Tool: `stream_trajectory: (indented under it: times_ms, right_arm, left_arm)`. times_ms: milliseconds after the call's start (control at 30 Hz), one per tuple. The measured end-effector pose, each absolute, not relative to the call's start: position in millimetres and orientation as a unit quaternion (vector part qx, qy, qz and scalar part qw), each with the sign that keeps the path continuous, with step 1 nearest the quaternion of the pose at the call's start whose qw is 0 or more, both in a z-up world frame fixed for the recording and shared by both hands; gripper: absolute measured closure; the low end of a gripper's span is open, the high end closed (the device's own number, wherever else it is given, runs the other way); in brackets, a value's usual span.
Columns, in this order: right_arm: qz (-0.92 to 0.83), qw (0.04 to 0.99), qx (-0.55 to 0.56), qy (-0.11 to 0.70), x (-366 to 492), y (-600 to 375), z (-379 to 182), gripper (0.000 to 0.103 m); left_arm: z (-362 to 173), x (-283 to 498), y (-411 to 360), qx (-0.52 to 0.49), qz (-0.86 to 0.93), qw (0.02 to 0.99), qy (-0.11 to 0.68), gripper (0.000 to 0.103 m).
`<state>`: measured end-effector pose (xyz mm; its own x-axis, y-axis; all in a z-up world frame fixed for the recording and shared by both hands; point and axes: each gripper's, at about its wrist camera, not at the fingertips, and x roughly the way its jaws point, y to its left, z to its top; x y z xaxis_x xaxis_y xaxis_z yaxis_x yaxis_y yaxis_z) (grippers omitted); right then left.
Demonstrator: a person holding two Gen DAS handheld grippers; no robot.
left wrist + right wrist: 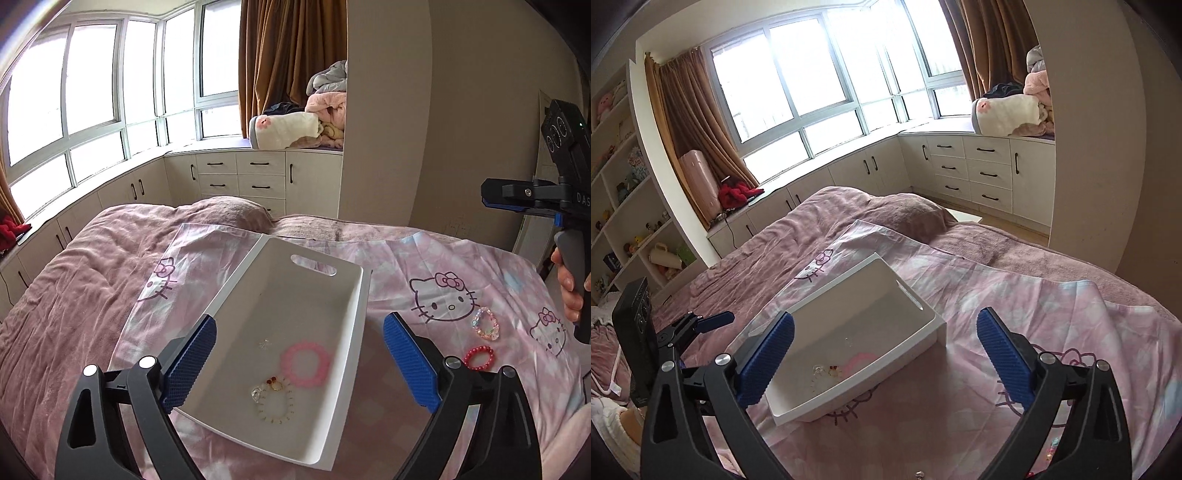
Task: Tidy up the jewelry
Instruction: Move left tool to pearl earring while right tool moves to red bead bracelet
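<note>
A white tray (354,332) lies on the pink Hello Kitty sheet (443,266). In it lie a pink bead bracelet (305,363) and a pale bracelet with a red charm (275,400). My left gripper (299,363) is open and empty, hovering above the tray's near end. On the sheet right of the tray lie a pastel bead bracelet (485,324) and a red bead bracelet (479,357). My right gripper (886,354) is open and empty above the tray (934,332); its body shows at the far right of the left wrist view (532,199).
The bed has a mauve blanket (74,295). Cabinets with drawers (240,177) run under the window. Folded blankets (295,129) sit on the window seat. Shelves with toys (624,206) stand at the left. The left gripper's body (665,332) shows at the left.
</note>
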<state>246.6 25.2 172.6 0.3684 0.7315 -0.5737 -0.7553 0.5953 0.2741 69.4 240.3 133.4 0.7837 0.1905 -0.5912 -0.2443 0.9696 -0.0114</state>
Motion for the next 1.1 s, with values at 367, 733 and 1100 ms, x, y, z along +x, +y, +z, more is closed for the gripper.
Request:
stream_trajectory:
  times_ms: [367,733,1100]
  right_arm:
    - [0.373,0.861,0.040,0.344,241,-120,155,0.005]
    - [0.339,0.861,0.062,0.374,218,-181,98,0.005]
    - [0.334,0.862,-0.047,0.379,191,-169,49,0.005]
  left_arm:
    - [147,67,156,-0.017,0.072,0.956,0.284,0.009]
    - [113,70,105,-0.033,0.059,0.947,0.313,0.008]
    - [54,89,84,-0.049,0.063,0.927,0.366,0.008]
